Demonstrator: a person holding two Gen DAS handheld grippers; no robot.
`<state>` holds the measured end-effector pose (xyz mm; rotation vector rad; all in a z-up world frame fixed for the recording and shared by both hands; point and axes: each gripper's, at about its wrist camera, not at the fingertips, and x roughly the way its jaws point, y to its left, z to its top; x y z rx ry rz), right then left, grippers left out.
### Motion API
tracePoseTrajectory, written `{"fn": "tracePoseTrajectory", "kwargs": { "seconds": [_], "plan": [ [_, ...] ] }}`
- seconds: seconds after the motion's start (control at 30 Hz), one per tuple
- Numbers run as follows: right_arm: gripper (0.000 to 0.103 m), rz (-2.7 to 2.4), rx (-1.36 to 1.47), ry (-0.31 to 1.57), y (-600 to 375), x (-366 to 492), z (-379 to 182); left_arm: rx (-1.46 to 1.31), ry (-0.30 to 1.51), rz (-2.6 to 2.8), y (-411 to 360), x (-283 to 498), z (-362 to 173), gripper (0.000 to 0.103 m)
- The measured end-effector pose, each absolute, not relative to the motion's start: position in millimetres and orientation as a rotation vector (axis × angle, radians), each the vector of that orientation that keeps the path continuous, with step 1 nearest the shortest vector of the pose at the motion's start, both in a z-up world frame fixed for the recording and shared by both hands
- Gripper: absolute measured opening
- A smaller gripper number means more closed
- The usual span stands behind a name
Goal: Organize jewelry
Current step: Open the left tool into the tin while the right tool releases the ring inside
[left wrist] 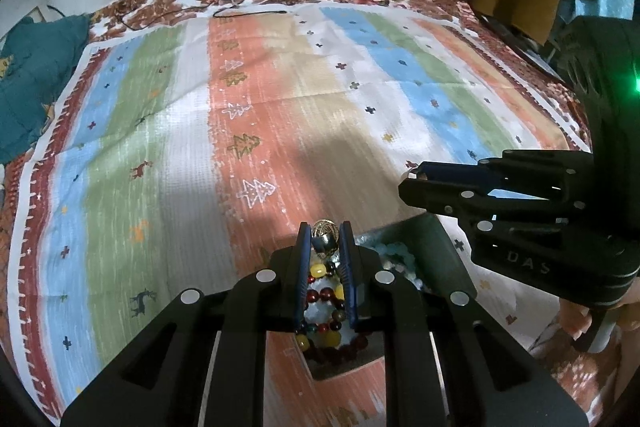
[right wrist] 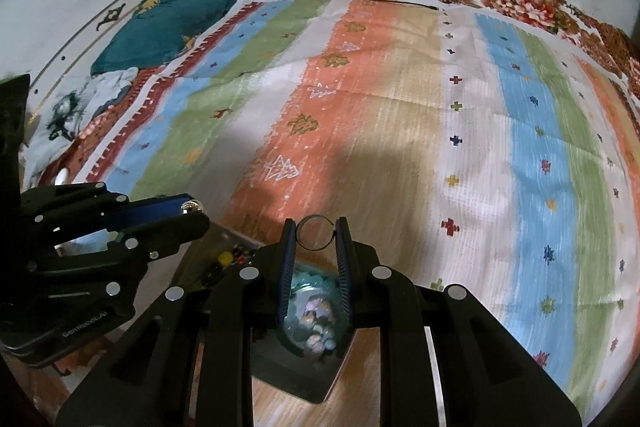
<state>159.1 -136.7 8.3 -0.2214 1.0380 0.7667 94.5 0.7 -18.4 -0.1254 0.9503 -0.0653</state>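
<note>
Both wrist views angled down, sharing striped cloth

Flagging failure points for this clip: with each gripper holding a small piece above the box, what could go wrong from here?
1. The right gripper pinches a thin ring only at its fingertips; it could twist out and vanish on the busy striped cloth.
2. The left gripper holds a round gold ornament at its tips; a ball shape may squirt free.
3. The box compartments already hold bead bracelets; a dropped piece could tangle among them.
</note>
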Motion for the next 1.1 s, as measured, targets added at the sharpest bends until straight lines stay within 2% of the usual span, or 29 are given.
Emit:
{"fn": "tracePoseTrajectory", "kwargs": {
  "seconds": [0.4, 0.53, 0.6, 0.63, 0.87, 0.97, 1.03, 1.1],
  "plan": [
    [0.021, 0.818, -0.203, 1.043, -141.7, 136.6, 10.7, -0.105, 0.955, -0.068, -10.1, 79.9, -21.7, 0.014],
    [0.022, 0.827, -0.184, 1.066, -144.2, 133.8, 7.3, -0.1, 0.959, -0.054, -10.1, 79.8, -24.0, 0.028],
    [0.032, 0.82, -0.173, 1.067, -148.0, 133.3, 7.6, -0.102, 0.956, -0.047, -9.4, 79.0, -23.5, 0.03],
    [0.034, 0.817, -0.166, 1.066, -150.2, 132.9, 8.2, -0.107, 0.954, -0.044, -8.4, 77.7, -23.2, 0.034],
    [0.047, 0.808, -0.14, 1.059, -162.5, 124.9, 10.0, -0.114, 0.948, -0.048, -8.7, 65.0, -21.9, 0.047],
    [0.053, 0.8, -0.133, 1.048, -169.1, 121.0, 11.8, -0.107, 0.95, -0.047, -10.6, 58.1, -22.5, 0.058],
    [0.06, 0.799, -0.117, 1.049, -173.8, 119.5, 12.2, -0.095, 0.959, -0.052, -13.1, 54.7, -24.3, 0.071],
    [0.062, 0.796, -0.093, 1.054, -180.1, 118.0, 13.1, -0.081, 0.96, -0.052, -15.5, 49.9, -25.1, 0.074]
  ]
}}
